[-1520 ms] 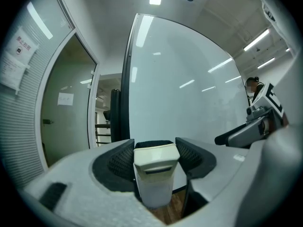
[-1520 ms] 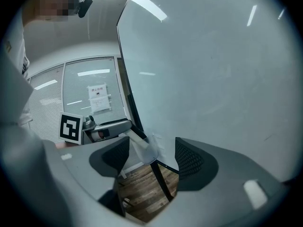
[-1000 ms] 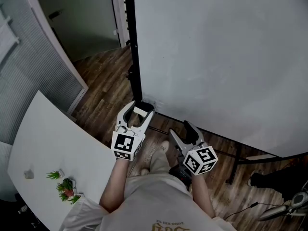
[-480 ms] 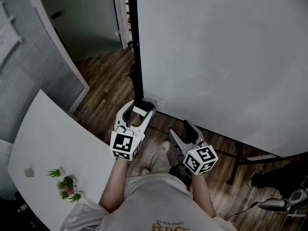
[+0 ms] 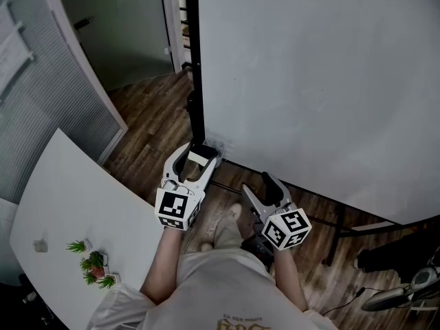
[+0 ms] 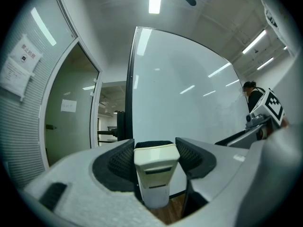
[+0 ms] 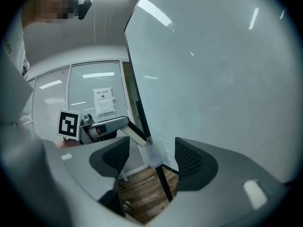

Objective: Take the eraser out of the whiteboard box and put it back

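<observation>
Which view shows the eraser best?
Left gripper view: the eraser fills the centre, clamped between the fingers of the left gripper. Head view shows it small, from above. Right gripper view gives only a distant pale sliver, hard to tell.

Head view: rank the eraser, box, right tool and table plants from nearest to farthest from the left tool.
1. eraser: clamped between the jaws of the left tool.
2. box: just past its tips, at the lower corner of the whiteboard.
3. right tool: to its right, open and empty.
4. plants: on the table, far lower left.
</observation>
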